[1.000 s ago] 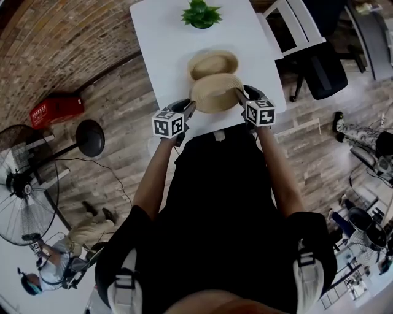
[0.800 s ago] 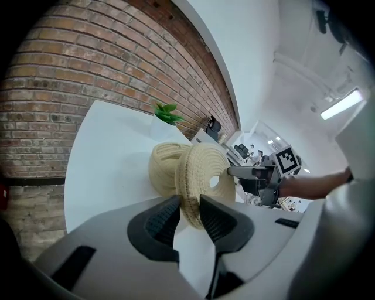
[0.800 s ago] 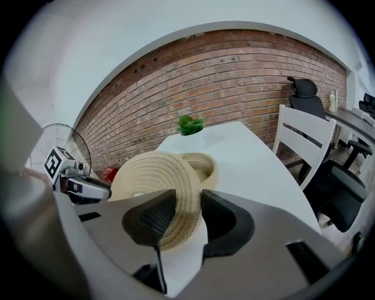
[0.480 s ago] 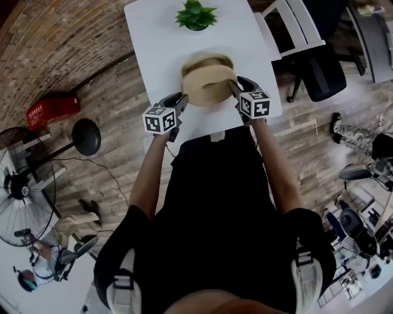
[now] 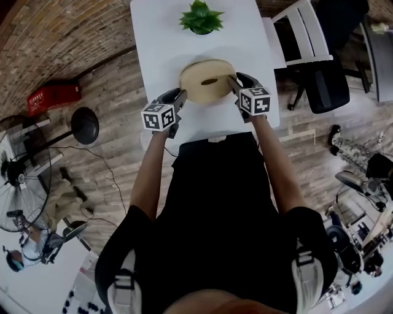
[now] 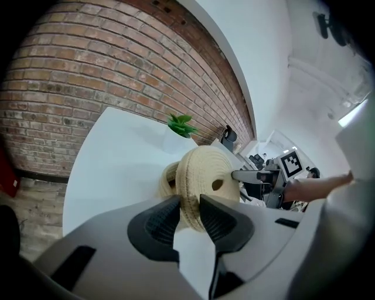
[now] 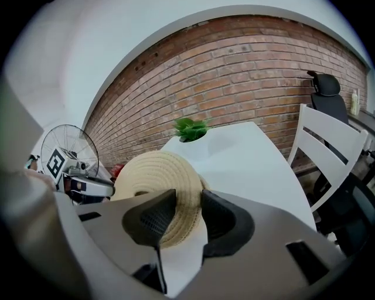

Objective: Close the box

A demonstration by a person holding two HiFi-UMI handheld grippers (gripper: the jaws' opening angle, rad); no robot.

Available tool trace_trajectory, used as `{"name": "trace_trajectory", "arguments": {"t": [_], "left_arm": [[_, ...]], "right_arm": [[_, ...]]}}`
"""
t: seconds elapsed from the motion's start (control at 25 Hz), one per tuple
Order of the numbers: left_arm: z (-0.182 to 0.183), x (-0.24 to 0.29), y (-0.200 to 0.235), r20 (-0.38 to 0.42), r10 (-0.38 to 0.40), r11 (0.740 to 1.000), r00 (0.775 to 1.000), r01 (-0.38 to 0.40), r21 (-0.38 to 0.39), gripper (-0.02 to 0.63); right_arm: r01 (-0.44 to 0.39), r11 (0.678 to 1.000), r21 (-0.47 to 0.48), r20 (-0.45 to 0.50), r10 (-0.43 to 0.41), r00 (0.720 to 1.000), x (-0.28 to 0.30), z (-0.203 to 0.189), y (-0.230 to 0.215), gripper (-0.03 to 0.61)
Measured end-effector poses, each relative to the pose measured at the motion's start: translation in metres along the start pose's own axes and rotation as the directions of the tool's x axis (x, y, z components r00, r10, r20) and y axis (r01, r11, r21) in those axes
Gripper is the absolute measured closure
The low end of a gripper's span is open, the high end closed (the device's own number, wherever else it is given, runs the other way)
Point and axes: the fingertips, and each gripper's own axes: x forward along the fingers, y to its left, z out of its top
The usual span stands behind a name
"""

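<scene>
Jaws of L gripper [image 5: 180,96] & R gripper [image 5: 234,81] clamp round coiled-straw lid [image 5: 196,87]

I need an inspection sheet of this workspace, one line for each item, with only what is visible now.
Surface: white table, bare around the work.
Job's things: round woven lid held over the woven box; whether it is fully seated cannot be told.
Clutter: one small green plant at the far end of the table.
Grippers: left gripper and right gripper each clamp the lid's rim, on opposite sides.
Cables: one thin cable on the floor at the left.
Surroundings: brick wall, wooden floor, fan, red case, black stool, white chair, black office chair.
</scene>
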Motion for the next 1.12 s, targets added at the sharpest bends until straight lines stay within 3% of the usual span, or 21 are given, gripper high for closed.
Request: {"name": "trace_trajectory", "arguments": {"t": [0.36, 0.92, 1.12], "left_arm": [[0.014, 0.012, 0.006, 0.000, 0.022, 1.000, 1.000, -0.022, -0.015, 0.492], [0.025, 0.019, 0.015, 0.012, 0.038, 0.999, 0.999, -0.038, 0.034, 0.523], [0.027, 0.014, 0.023, 0.032, 0.094, 0.994, 0.995, -0.096, 0.053, 0.513]], "right_arm": [[-0.025, 1.000, -0.017, -0.027, 0.024, 0.999, 0.013, 0.015, -0.010, 0.442], [-0.036, 0.998, -0.047, -0.070, 0.032, 0.997, 0.025, 0.011, -0.010, 0.451], [-0.023, 0.998, -0.065, -0.058, 0.019, 0.998, 0.024, 0.013, -0.010, 0.449]]}}
